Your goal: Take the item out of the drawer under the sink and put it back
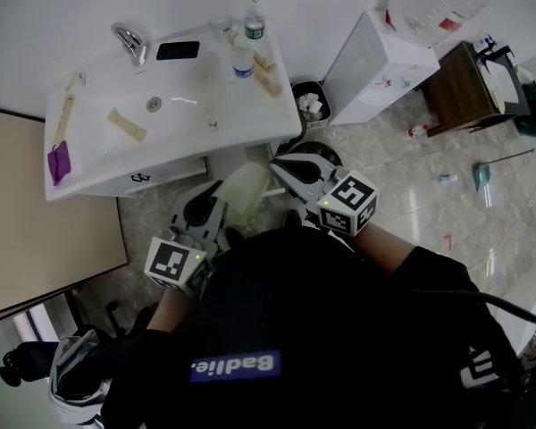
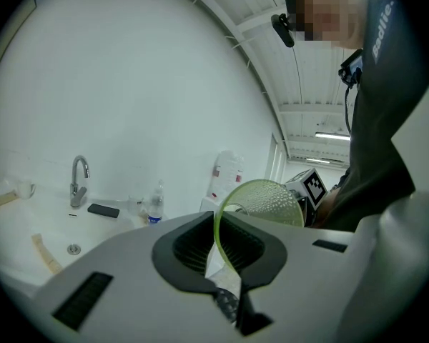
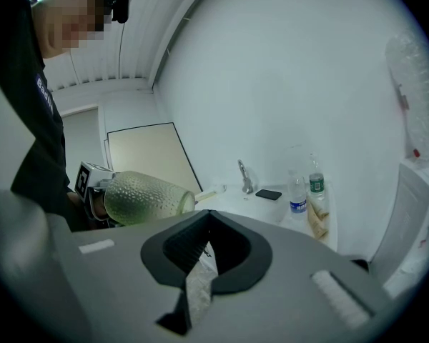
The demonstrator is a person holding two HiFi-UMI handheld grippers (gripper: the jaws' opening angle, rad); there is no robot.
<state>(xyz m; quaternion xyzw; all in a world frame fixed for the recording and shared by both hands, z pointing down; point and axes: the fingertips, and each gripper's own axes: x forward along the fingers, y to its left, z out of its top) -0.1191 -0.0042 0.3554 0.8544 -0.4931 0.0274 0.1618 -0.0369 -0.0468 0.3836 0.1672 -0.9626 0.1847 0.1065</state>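
A pale green pebbled glass cup (image 1: 243,193) is held on its side below the white sink unit (image 1: 98,164). My left gripper (image 1: 225,206) is shut on its rim: in the left gripper view the rim runs down between the dark pads (image 2: 193,245), and the cup (image 2: 261,202) bulges out to the right of my left gripper (image 2: 218,224). In the right gripper view the cup (image 3: 139,197) lies off to the left. My right gripper (image 1: 281,170) sits just right of the cup, and this right gripper (image 3: 206,216) has its tips together with nothing between them. The unit's front panel (image 1: 143,179) faces me; the drawer itself is hidden.
On the sink top are a faucet (image 1: 130,43), a black phone (image 1: 178,50), two water bottles (image 1: 242,58), wooden pieces and a purple item (image 1: 58,162). A bin (image 1: 310,101), a white cabinet (image 1: 375,56) and a wooden table (image 1: 464,88) stand to the right. A beige panel (image 1: 45,222) is at left.
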